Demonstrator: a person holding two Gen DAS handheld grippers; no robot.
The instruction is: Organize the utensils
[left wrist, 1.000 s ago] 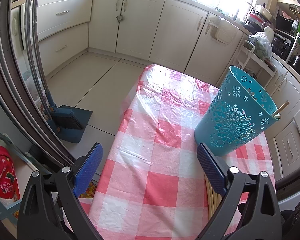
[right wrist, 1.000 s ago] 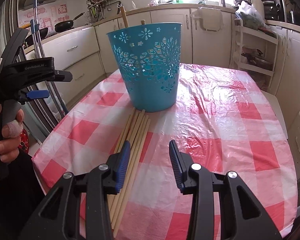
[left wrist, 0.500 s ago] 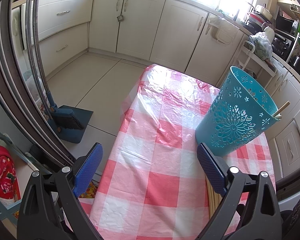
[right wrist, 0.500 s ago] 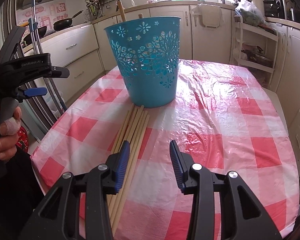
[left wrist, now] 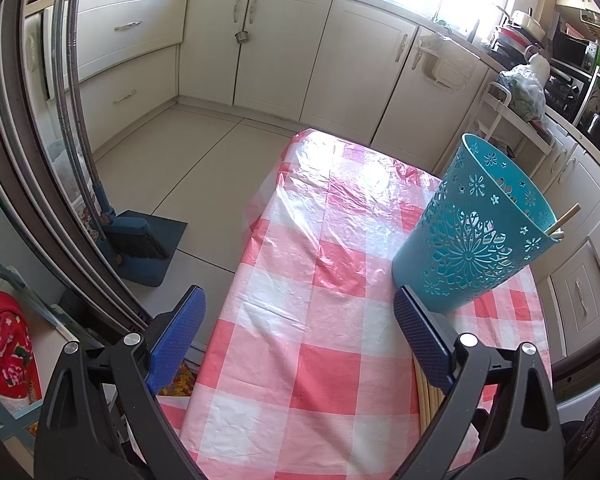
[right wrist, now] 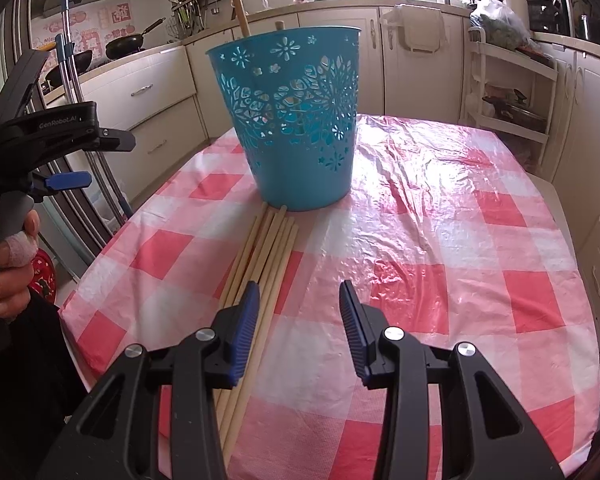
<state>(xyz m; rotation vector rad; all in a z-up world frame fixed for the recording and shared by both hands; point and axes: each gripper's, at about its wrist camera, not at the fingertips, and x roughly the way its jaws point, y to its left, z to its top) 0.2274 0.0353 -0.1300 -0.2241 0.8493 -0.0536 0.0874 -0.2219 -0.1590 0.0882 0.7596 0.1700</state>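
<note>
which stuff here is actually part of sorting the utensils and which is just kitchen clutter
Part of the job:
- wooden sticks lying on the table
- blue basket, two sticks already in it
- right gripper, open

Just lying about:
- broom
- wok
- bagged greens

"GenRobot.AI" in pale letters on the black body of the left tongs (right wrist: 66, 182), seen in the right wrist view, left of the blue basket (right wrist: 296, 120). Pink wall stickers (right wrist: 112, 20) behind the pan carry marks too blurred to read. Nothing else legible.
</note>
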